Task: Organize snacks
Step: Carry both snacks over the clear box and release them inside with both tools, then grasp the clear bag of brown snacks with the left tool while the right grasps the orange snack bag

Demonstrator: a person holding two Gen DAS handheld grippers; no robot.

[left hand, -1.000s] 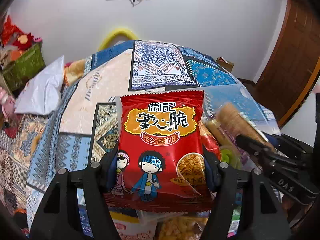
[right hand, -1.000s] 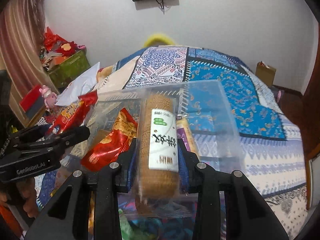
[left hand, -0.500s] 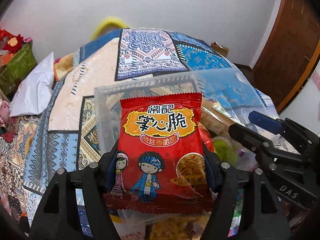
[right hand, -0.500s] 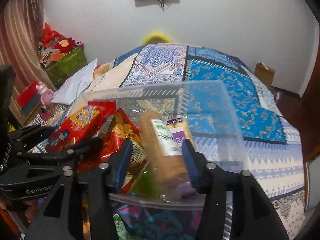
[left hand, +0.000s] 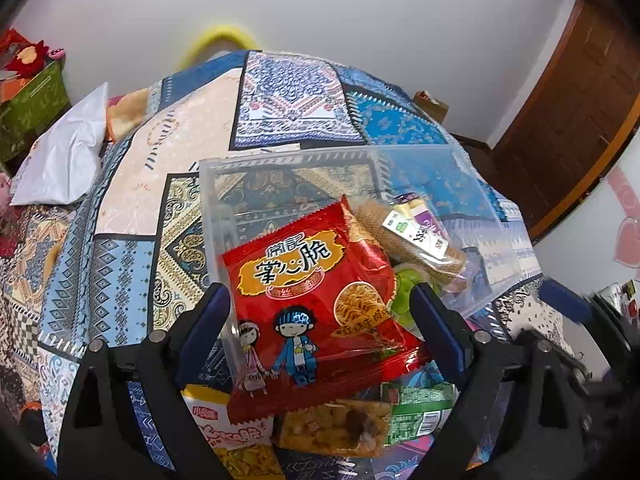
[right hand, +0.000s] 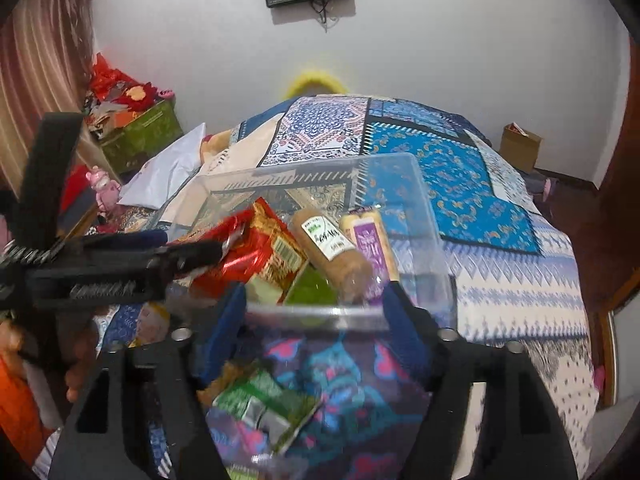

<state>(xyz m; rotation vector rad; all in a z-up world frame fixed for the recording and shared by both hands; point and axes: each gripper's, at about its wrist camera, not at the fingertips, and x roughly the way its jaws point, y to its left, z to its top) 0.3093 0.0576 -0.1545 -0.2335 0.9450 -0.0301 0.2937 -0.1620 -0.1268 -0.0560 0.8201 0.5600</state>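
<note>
Clear bin [left hand: 472, 168] | red noodle packet [left hand: 316, 300], biscuit roll [right hand: 332, 256] inside | both grippers' fingers apart, just opening

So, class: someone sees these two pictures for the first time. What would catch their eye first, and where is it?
Probably the red noodle snack packet with cartoon children, lying tilted over the near rim of the clear plastic bin between the open fingers of the left gripper. Next, the brown biscuit roll with a white label, leaning inside the bin beyond the open right gripper. All this sits on a bright blue patchwork bedspread.
</note>
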